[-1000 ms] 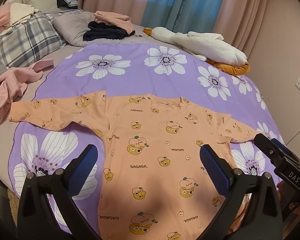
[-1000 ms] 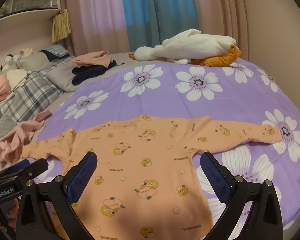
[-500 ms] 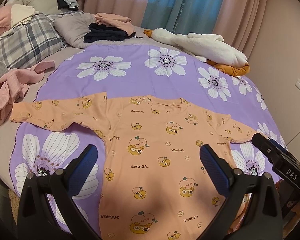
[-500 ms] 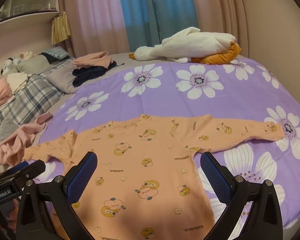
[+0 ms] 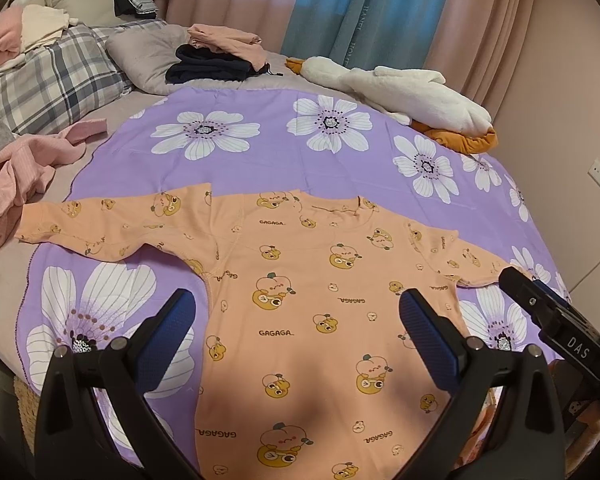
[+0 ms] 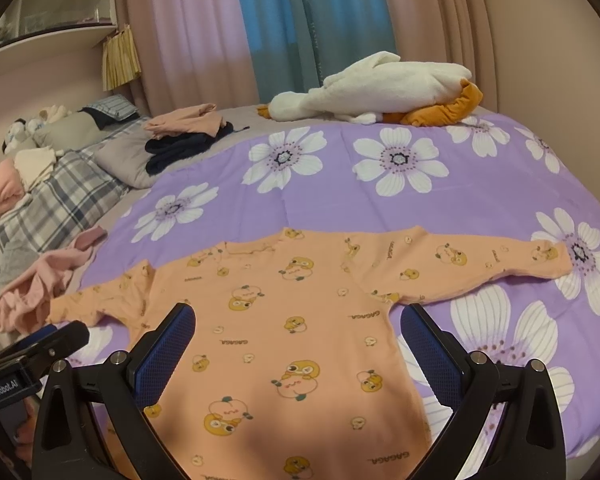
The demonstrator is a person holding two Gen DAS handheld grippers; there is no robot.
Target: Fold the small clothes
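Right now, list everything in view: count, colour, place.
Orange long-sleeved cartoon-print top: one, spread flat on the sheet, sleeves out.
Purple sheet with white flowers: one, covering the bed.
White plush goose with orange feet: one, far edge.
Folded clothes pile: pink on navy, on a grey pillow.
Plaid pillow: one, far left.
Crumpled pink garment: one, left edge.
Curtains: pink and blue, behind.
Left gripper: open, above the top.
Right gripper: open, above the top.

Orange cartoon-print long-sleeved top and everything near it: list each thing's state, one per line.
Orange cartoon-print long-sleeved top: spread flat, both sleeves out, unfolded.
Left gripper: open, empty, above the top.
Right gripper: open, empty, above the top.
Pink ribbed garment: crumpled.
Dark navy garment: folded, with a pink one on it.
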